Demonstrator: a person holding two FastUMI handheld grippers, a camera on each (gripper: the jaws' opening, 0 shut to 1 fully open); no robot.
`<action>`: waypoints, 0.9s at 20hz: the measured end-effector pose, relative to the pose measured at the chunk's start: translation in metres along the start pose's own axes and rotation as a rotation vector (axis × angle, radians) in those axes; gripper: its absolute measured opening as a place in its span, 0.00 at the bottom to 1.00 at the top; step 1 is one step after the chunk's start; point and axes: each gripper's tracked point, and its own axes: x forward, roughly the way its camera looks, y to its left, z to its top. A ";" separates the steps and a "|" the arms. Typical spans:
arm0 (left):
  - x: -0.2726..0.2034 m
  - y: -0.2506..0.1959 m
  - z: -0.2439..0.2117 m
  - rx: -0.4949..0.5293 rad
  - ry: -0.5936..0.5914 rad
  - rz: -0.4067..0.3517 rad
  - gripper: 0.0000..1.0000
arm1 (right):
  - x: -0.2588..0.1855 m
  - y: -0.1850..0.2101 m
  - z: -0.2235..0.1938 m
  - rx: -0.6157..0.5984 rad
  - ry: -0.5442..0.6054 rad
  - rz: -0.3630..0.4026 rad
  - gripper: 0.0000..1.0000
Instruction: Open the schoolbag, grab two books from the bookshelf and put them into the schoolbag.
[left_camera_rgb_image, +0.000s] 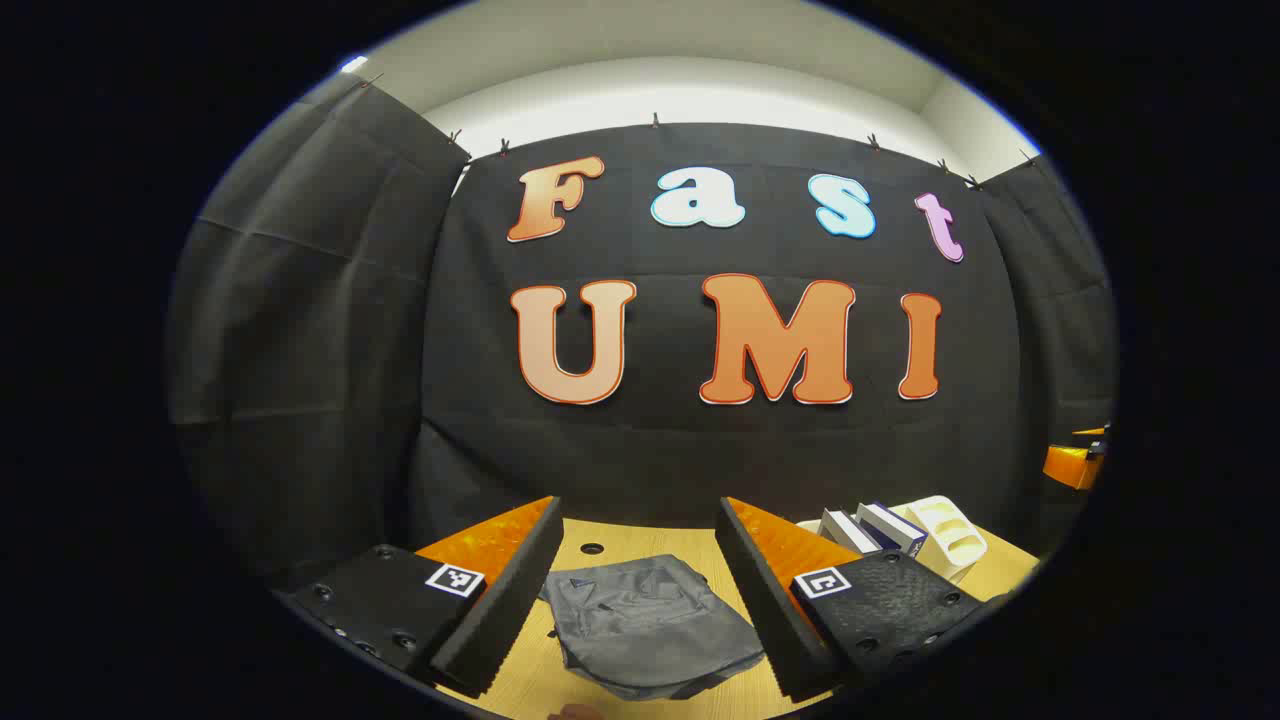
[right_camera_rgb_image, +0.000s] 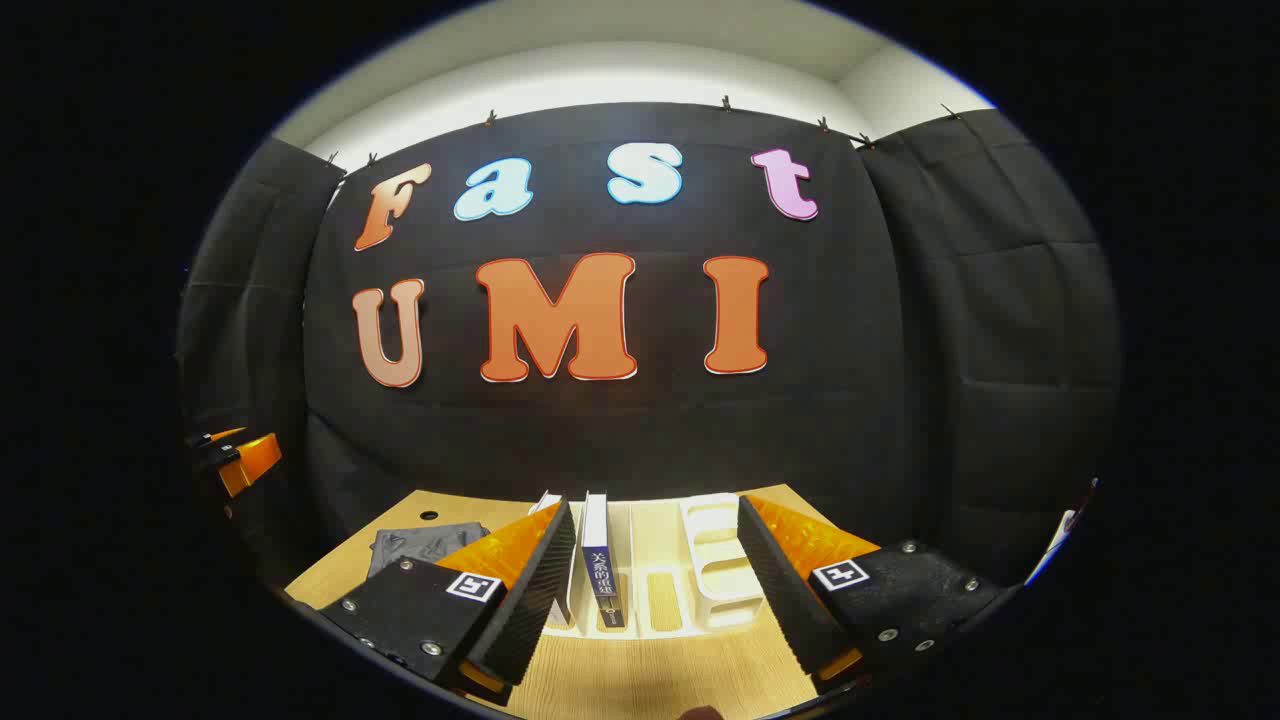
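Note:
A grey schoolbag (left_camera_rgb_image: 645, 625) lies flat on the wooden table (left_camera_rgb_image: 600, 545), straight ahead of my left gripper (left_camera_rgb_image: 640, 600), whose fingers stand wide apart above it, holding nothing. The bag (right_camera_rgb_image: 425, 545) also lies at the left of the right gripper view. A white bookshelf rack (right_camera_rgb_image: 715, 575) stands on the table ahead of my right gripper (right_camera_rgb_image: 655, 590), which is open and empty. Two books stand upright in the rack: a dark-spined book (right_camera_rgb_image: 598, 570) and a second book (right_camera_rgb_image: 552, 545) partly hidden behind my finger. In the left gripper view the books (left_camera_rgb_image: 870, 528) and rack (left_camera_rgb_image: 950, 540) sit at the right.
The black cloth wall (right_camera_rgb_image: 640, 430) closes off the table at the back and on both sides. The other gripper's orange part (right_camera_rgb_image: 245, 460) shows at the left edge of the right gripper view and the orange part (left_camera_rgb_image: 1075, 462) at the right edge of the left gripper view.

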 end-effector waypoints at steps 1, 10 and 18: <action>0.000 -0.001 -0.001 -0.003 0.005 -0.004 0.96 | 0.000 -0.001 0.001 -0.003 0.000 -0.003 0.97; 0.005 0.001 -0.004 0.001 -0.008 -0.003 0.97 | 0.003 -0.002 0.000 -0.005 0.000 -0.013 0.97; 0.007 0.004 -0.009 0.017 -0.012 0.001 0.97 | 0.008 0.008 -0.004 -0.014 0.013 0.011 0.97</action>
